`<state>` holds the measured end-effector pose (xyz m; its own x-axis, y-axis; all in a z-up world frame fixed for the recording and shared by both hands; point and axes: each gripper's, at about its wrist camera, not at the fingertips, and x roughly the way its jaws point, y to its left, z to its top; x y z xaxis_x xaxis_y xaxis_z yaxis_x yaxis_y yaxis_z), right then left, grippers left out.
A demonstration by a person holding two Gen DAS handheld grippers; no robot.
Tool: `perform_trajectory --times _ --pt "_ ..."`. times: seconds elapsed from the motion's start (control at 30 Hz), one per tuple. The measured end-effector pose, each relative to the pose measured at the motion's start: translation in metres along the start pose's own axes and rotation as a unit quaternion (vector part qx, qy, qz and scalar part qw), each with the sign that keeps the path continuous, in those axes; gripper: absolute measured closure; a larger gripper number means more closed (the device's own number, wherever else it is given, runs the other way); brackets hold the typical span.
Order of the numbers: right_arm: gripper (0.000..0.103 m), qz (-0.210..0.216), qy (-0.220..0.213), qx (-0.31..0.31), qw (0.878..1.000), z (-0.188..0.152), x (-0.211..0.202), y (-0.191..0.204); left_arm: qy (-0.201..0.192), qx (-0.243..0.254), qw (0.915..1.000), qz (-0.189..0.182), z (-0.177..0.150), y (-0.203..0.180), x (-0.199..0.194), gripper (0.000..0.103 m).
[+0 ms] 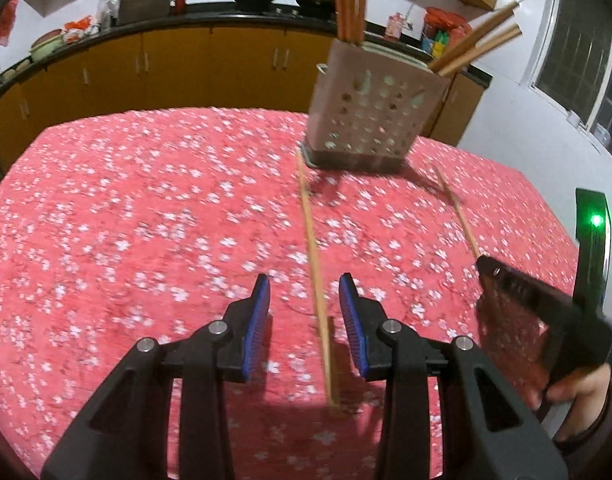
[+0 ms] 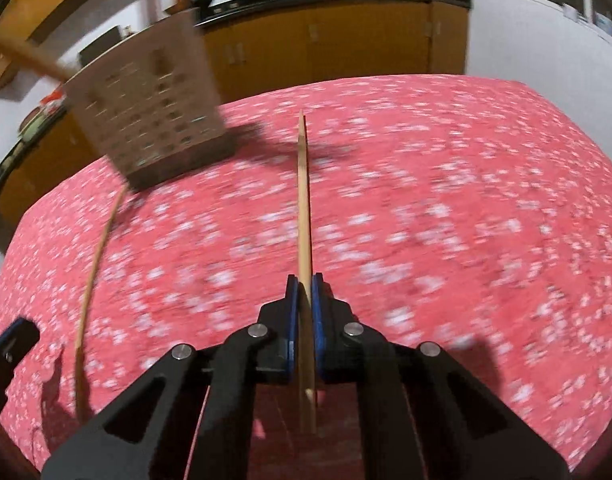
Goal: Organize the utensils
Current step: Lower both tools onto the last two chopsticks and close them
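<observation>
While clamped: slim wooden chopstick.

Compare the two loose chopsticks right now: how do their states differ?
The left chopstick lies on the tablecloth between the open fingers of the left gripper, ungripped. The right chopstick is clamped in the right gripper, fingers shut on it. The left one's far end reaches the base of the utensil holder; the right one's does not. Both are plain, light wood and point roughly away from the cameras.

Left gripper agape (low, level); right gripper clamped tight.
</observation>
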<state>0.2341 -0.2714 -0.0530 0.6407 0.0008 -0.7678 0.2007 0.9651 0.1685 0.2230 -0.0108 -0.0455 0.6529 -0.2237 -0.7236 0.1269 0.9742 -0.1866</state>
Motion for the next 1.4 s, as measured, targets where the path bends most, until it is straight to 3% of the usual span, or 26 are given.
perform_trajectory --times 0.23,0.33,0.43,0.73,0.97,1.4 --pt "0.095 0.007 0.004 0.002 1.0 0.007 -0.004 -0.024 0.026 0.012 0.9996 0.001 -0.006 -0.012 0.02 0.069" --pt "0.095 0.012 0.003 -0.009 1.0 0.005 -0.002 -0.025 0.039 0.02 0.9989 0.02 -0.009 -0.017 0.03 0.087" --pt "0.095 0.026 0.005 -0.025 0.999 0.002 -0.004 -0.018 0.039 0.027 0.9978 0.047 -0.011 -0.018 0.037 0.094" --pt "0.095 0.053 0.008 -0.07 0.996 0.005 0.003 0.003 0.035 0.007 0.9945 0.099 0.018 0.023 0.053 0.095" --pt "0.095 0.038 -0.001 -0.103 0.994 0.01 0.013 0.013 0.028 -0.011 0.9962 0.082 0.033 0.043 0.063 0.093" --pt "0.094 0.033 -0.004 -0.109 0.993 0.012 0.018 0.013 0.017 0.006 0.9956 0.092 0.026 0.035 0.056 0.089"
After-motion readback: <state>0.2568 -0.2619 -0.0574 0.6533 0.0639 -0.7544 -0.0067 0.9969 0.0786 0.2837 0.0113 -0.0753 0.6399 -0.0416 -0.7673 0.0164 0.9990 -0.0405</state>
